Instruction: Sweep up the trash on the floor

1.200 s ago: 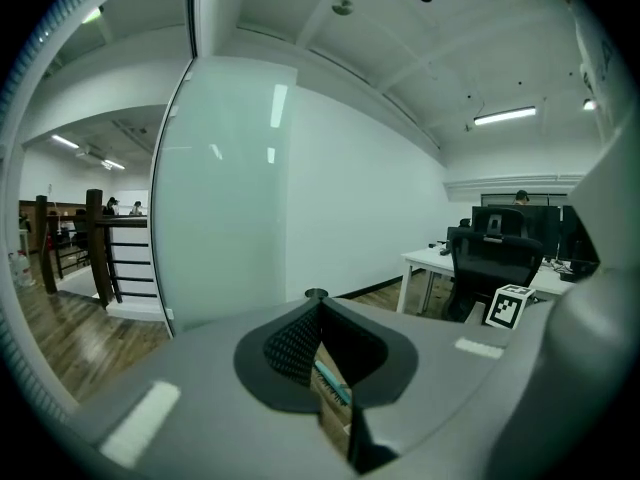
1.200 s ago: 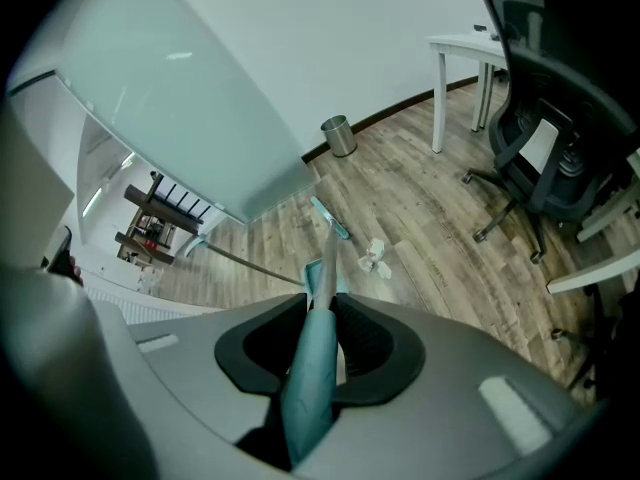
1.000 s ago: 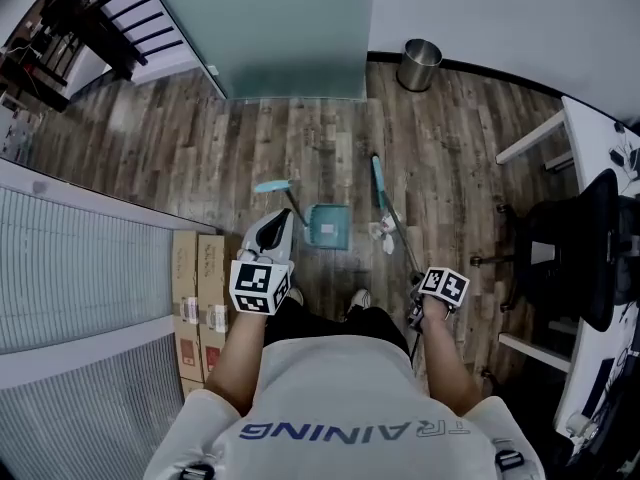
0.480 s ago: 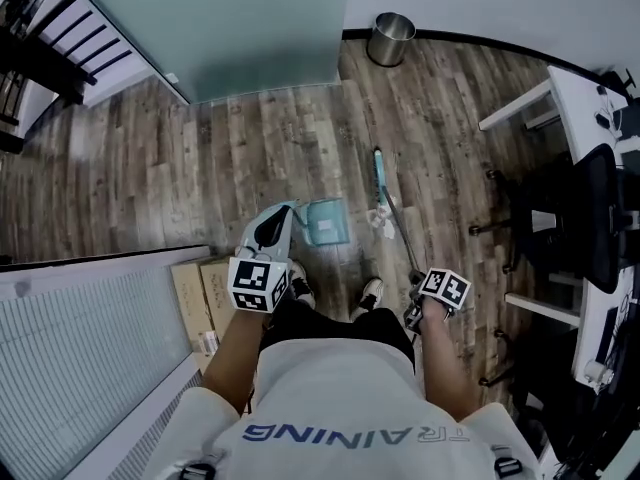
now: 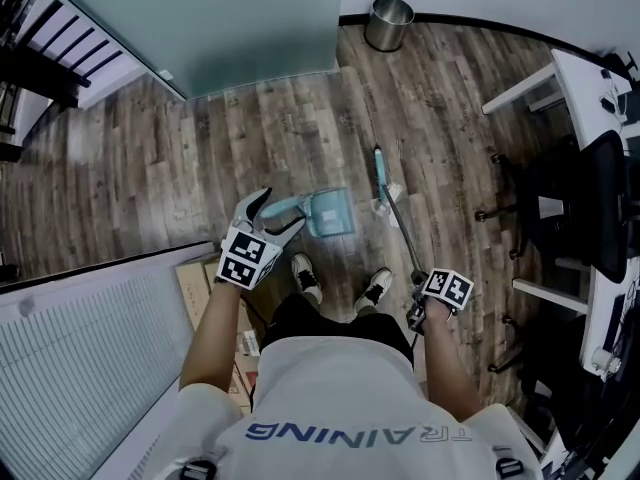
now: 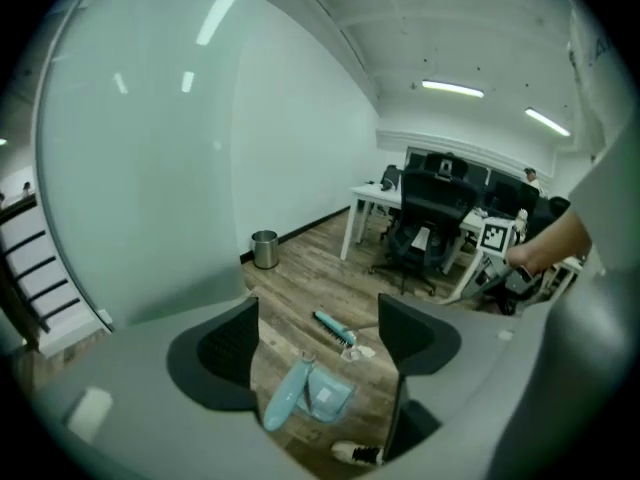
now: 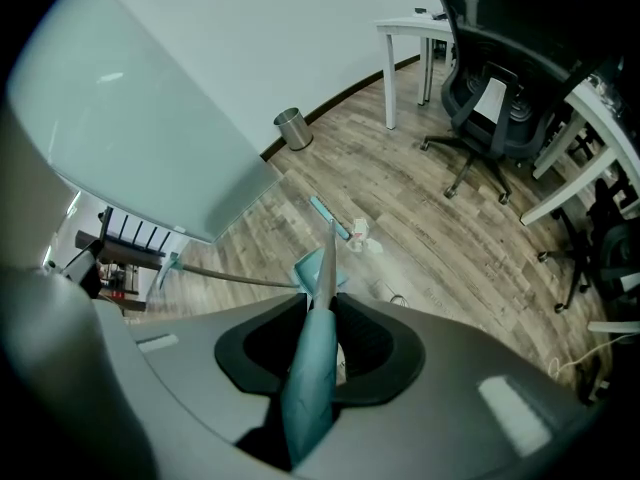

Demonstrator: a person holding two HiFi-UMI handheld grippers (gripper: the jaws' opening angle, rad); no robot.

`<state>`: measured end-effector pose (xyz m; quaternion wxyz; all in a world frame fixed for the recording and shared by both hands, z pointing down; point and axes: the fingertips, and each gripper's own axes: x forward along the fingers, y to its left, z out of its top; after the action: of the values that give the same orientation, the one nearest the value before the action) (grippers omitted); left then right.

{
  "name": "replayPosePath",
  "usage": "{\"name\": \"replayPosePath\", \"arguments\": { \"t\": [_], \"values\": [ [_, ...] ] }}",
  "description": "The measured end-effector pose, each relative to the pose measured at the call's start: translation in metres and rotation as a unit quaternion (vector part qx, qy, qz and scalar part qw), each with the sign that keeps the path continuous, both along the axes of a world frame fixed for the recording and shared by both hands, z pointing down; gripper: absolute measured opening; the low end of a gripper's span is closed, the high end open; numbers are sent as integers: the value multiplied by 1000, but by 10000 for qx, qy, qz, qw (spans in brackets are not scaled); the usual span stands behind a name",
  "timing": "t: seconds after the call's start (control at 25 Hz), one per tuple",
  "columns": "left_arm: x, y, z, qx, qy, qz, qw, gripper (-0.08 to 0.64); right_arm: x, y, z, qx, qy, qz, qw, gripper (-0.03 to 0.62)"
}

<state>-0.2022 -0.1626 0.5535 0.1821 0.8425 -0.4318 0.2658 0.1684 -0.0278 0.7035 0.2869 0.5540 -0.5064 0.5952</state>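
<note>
The left claw [image 6: 318, 306] is spreading its jaws right now. A second ago it was clenched and empty, held close in by the person's waist. Since then it has gone forward and down and tipped toward the floor [image 5: 200, 158]. The teal handle [image 6: 284, 400] of the dustpan [image 5: 330, 213] now shows in the gap just ahead of its jaws, but the pads aren't on it. I'd say that's the reach for the pan, so the grab is still to come. The right claw [image 7: 322, 304] is clamped on the broom [image 7: 312, 388], as it was before. The shaft runs out past its tip to the broom head [image 5: 380, 171], which lies well ahead of it on the boards. The trash [image 5: 386, 201], a small pale crumple, sits touching or just beside that head. It's just to the side of the pan and not in it, so nothing's swept up yet.
</note>
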Motion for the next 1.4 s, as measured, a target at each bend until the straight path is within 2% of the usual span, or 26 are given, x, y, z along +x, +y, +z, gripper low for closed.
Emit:
{"name": "replayPosePath", "arguments": {
  "t": [0.08,0.2,0.32,0.48,0.64,0.8,0.92,0.96,1.0,1.2,1.4],
  "values": [
    [3,2,14,-151,-497,499,9974,374,2,5,2,-35,3,-13,10000,110],
    [7,0,47,-318,-1162,1201,9854,383,7,11,3,-78,-7,-26,10000,110],
    [9,-3,86,-699,-1452,1656,9729,388,11,14,4,-97,-5,-27,9999,110],
    [9,-8,140,-1178,-1802,2011,9556,388,20,19,0,-56,94,-58,9999,110],
    [8,-7,182,-1734,-1842,2099,9444,387,32,24,-3,-35,154,19,9999,110],
    [11,-8,205,-2030,-1674,2087,9419,370,42,32,0,-72,219,199,9995,110],
    [15,-8,210,-2074,-1691,2089,9406,227,51,39,0,-104,247,359,9990,110],
    [15,-8,211,-2106,-1729,2085,9393,149,55,40,0,-123,255,402,9988,110],
    [15,-7,214,-2146,-1762,2068,9382,101,58,42,0,-144,267,432,9986,110],
    [26,-14,220,-2165,-1950,2056,9342,92,76,40,3,-220,412,458,9979,110],
    [28,-13,223,-2261,-1970,2128,9299,91,96,27,8,-284,681,438,9963,110]
  ]
}}
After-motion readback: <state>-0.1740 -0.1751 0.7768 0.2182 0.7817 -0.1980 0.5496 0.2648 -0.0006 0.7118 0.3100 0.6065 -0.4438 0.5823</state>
